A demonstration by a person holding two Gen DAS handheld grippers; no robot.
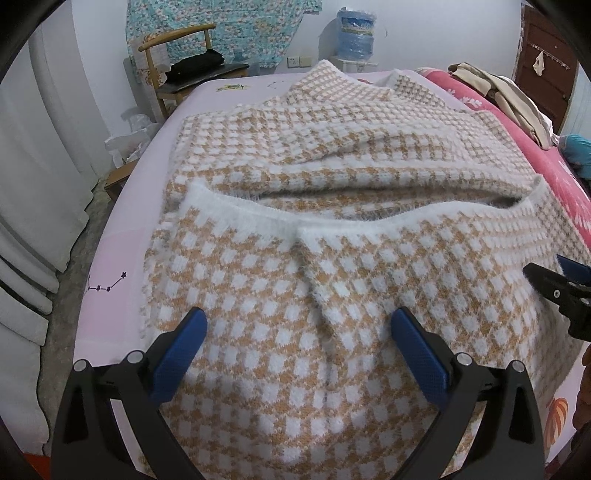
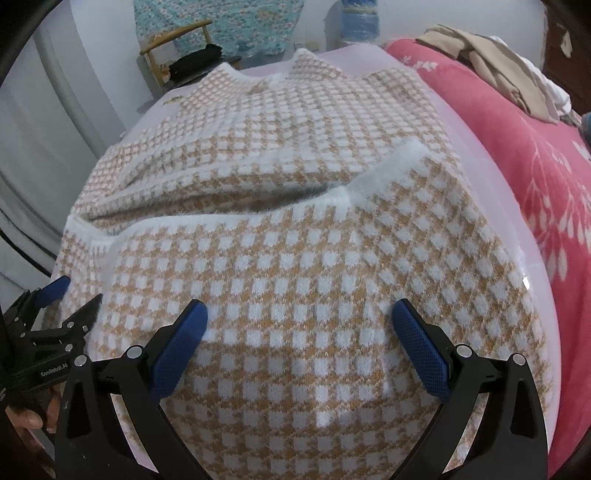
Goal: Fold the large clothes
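Note:
A large fuzzy sweater (image 1: 332, 229) in a tan and white check lies on the pale pink bed sheet (image 1: 110, 258). Its near part is folded up over the body, with a white hem edge (image 1: 295, 218) across the middle. It also fills the right wrist view (image 2: 295, 240). My left gripper (image 1: 299, 325) is open just above the folded near part, holding nothing. My right gripper (image 2: 299, 317) is open over the same fold, to the right of the left one. The right gripper shows at the edge of the left wrist view (image 1: 557, 291), and the left one in the right wrist view (image 2: 62, 306).
A red floral blanket (image 2: 535, 155) with beige clothes (image 2: 498, 62) on it lies along the bed's right side. A wooden chair (image 1: 184, 62) with dark clothing stands beyond the far left corner. A water bottle (image 1: 356, 33) stands by the wall. White curtains (image 1: 33, 184) hang on the left.

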